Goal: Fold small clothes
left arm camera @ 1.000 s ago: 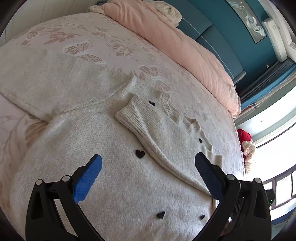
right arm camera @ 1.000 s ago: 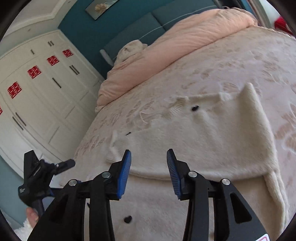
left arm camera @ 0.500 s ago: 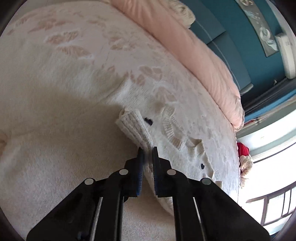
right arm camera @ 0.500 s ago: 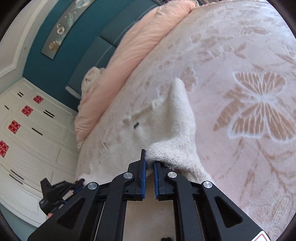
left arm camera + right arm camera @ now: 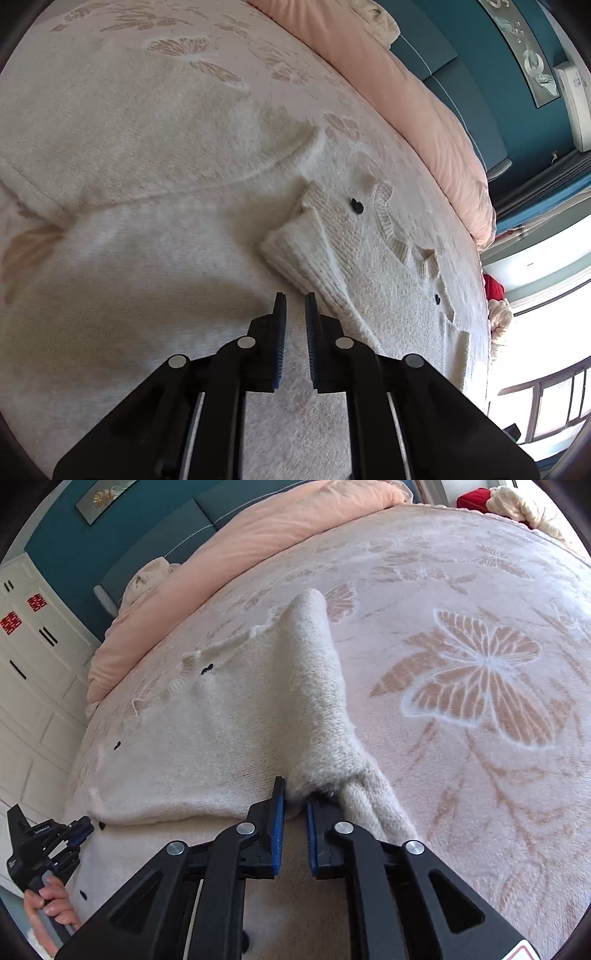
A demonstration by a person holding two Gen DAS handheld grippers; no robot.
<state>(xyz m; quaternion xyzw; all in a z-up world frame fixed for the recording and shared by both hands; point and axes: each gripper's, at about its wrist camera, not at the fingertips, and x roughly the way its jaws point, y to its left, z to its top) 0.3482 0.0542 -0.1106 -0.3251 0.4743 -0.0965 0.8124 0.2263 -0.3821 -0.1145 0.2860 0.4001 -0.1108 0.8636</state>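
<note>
While the cream sweater [image 5: 236, 738] lies spread over the butterfly-patterned blanket [image 5: 480, 686] on the bed, the right gripper [image 5: 294, 794] has its jaws drawn nearly together on a bunched fold of the sweater's right edge, the fuzzy knit pinched between the blue pads [image 5: 277, 823] and raised into a ridge that runs away toward the shoulder. A ribbed part hangs down just beside the right jaw. In the left wrist view the left gripper [image 5: 294, 314] sits low over the sweater, its jaws narrowed to a slim gap; whether any fabric is caught between them cannot be told, since the tips show only a thin strip of knit behind them. Just beyond those tips lies a folded sleeve [image 5: 317, 247] with a ribbed cuff, resting on the sweater's body. Small black buttons [image 5: 357, 206] dot the front near the scalloped neckline. In the right wrist view the left gripper appears at the lower left, touching the sweater's far edge, held by a hand [image 5: 51, 908]. A pink duvet [image 5: 266, 531] is heaped along the teal headboard [image 5: 155, 531], and white wardrobes [image 5: 26, 653] stand at the left.
</note>
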